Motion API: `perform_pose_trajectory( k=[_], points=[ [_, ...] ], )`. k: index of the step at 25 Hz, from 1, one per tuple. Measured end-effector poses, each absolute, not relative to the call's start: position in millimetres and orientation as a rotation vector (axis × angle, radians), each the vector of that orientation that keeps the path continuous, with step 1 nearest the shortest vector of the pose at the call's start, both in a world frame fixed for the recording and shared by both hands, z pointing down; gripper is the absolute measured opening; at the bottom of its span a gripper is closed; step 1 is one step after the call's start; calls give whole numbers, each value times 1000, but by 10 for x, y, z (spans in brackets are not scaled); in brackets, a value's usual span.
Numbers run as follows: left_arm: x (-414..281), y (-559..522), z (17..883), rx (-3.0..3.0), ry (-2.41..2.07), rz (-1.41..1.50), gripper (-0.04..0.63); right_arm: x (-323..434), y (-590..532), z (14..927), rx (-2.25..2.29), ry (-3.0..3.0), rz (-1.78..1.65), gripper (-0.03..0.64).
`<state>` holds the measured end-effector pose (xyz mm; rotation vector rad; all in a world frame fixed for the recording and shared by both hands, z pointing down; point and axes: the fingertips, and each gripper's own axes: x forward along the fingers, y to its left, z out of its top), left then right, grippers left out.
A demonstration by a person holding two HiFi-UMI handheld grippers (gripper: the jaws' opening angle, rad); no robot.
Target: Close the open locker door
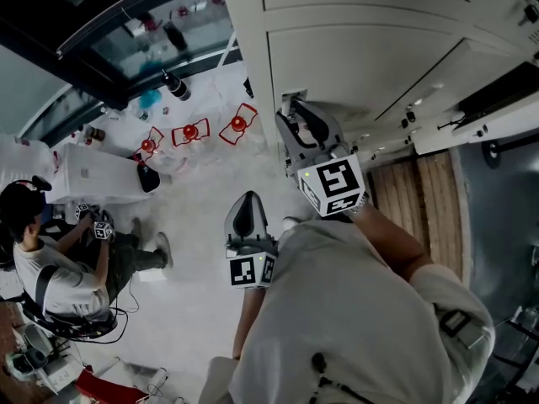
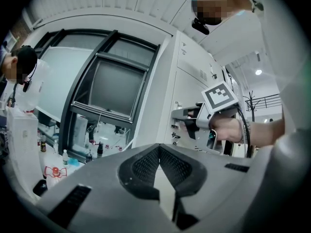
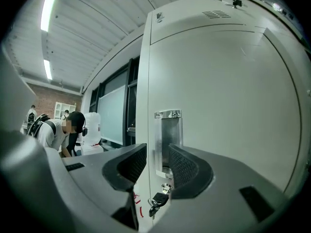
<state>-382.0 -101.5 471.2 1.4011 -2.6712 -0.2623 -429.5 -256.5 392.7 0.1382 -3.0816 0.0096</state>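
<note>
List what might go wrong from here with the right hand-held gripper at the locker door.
1. The right hand-held gripper has its jaws apart astride the metal handle. If it is drawn back crooked, a pad might hook the handle and pull the locker door open.
2. The key hangs just below the jaws, so a downward slip could snag or bend it.
3. Whether the door has latched cannot be told, and it may swing back out.
</note>
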Motion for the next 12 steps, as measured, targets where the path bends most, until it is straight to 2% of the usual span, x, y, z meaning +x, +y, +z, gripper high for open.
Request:
perform_pose_trajectory(
  k=[2, 12],
  points=[
    [-3805, -1031, 4708, 1404, -2671, -261, 8, -4271, -2559, 3930, 128, -3087, 19, 143],
    [-3710, -1082, 4642, 1418, -2681, -254, 8, -3956, -2537, 4094, 38, -3069, 106, 144]
  ],
)
